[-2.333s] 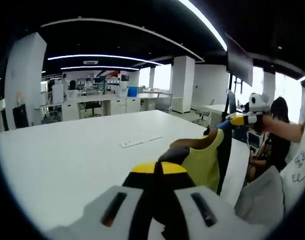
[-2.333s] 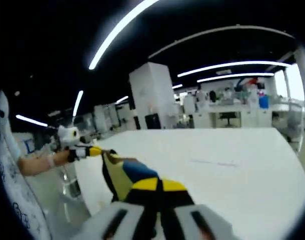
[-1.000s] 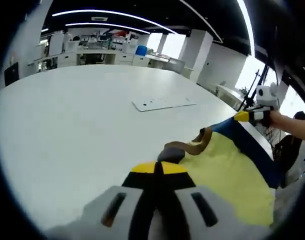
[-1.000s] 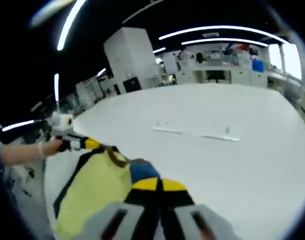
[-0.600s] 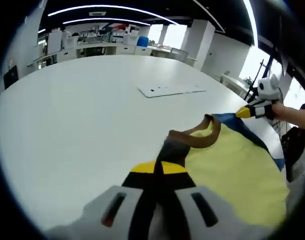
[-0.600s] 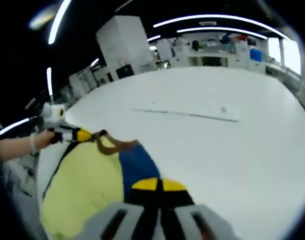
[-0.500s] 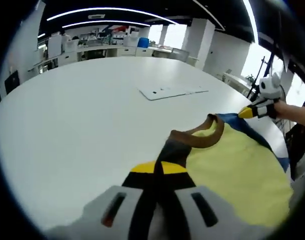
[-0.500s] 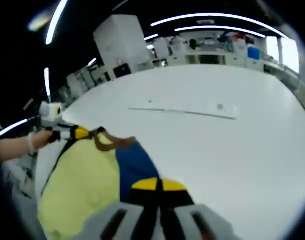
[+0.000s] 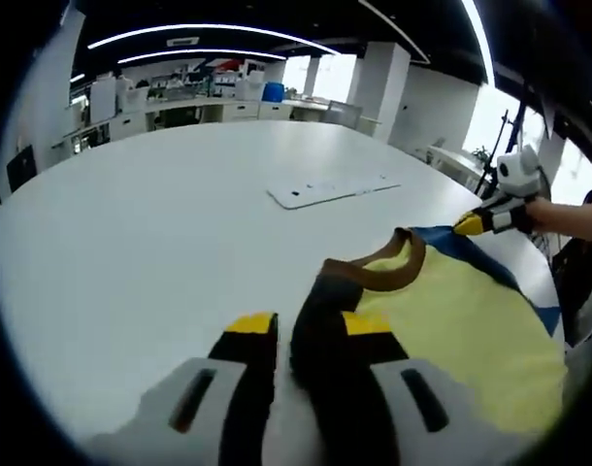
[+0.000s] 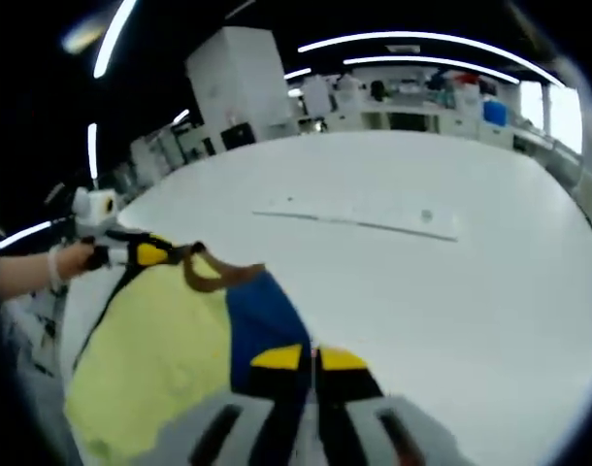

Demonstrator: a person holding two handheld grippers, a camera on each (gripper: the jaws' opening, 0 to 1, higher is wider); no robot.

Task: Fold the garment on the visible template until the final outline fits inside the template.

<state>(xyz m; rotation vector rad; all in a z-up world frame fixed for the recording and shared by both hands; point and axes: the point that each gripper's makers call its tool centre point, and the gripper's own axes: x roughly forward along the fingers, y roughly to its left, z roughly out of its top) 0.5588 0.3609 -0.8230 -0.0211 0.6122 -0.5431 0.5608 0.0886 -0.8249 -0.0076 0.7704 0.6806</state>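
Note:
A yellow sleeveless garment (image 9: 442, 320) with a brown collar (image 9: 388, 274), one black shoulder and one blue shoulder lies flat near the white table's (image 9: 131, 252) edge. My left gripper (image 9: 309, 325) stands open, its jaws on either side of the black shoulder. My right gripper (image 10: 311, 359) has its jaws close together at the blue shoulder (image 10: 262, 316); it also shows from the left gripper view as the right gripper (image 9: 480, 221), held by a hand. The garment (image 10: 150, 349) spreads left, toward the left gripper (image 10: 146, 254). A flat white template (image 9: 330, 189) lies farther in, apart from the garment.
The template (image 10: 374, 221) is a thin long sheet mid-table. The table (image 10: 471, 320) stretches wide and bare beyond it. The table's edge runs just behind the garment. White pillars (image 9: 374, 83) and office desks stand far off.
My left gripper's jaws have opened and let go of the black shoulder. The garment, earlier hanging off the edge, now lies spread on the table. The right jaws have parted very slightly.

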